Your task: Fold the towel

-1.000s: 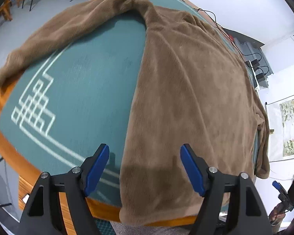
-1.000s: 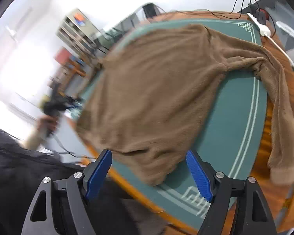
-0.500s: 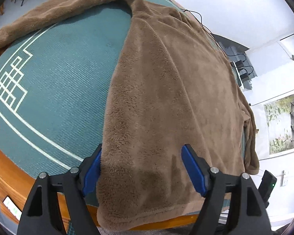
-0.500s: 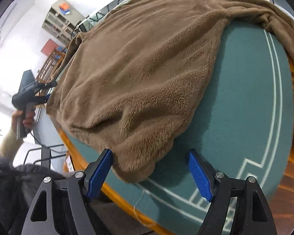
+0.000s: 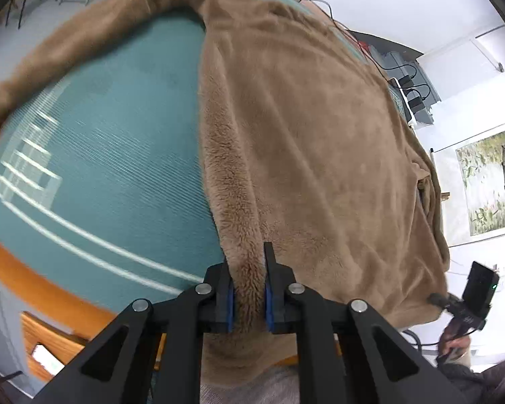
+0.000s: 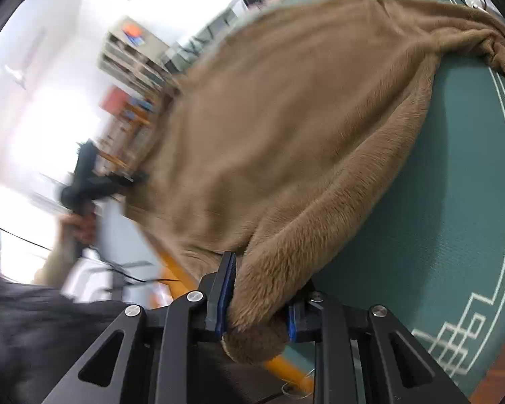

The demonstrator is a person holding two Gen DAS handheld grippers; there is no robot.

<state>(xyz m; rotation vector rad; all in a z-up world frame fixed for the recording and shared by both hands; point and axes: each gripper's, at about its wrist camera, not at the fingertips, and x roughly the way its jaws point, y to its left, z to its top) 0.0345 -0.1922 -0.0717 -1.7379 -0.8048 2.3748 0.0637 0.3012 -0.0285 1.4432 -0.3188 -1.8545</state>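
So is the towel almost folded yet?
Not yet, it's only starting. Done: both grippers have grabbed it. The left gripper is shut on the towel at its near edge, and the right gripper is shut on a bunched corner. In hand: the corners look a little lifted. Left: the towel is spread unfolded over the green table, one end trailing off, so every fold is yet to make.
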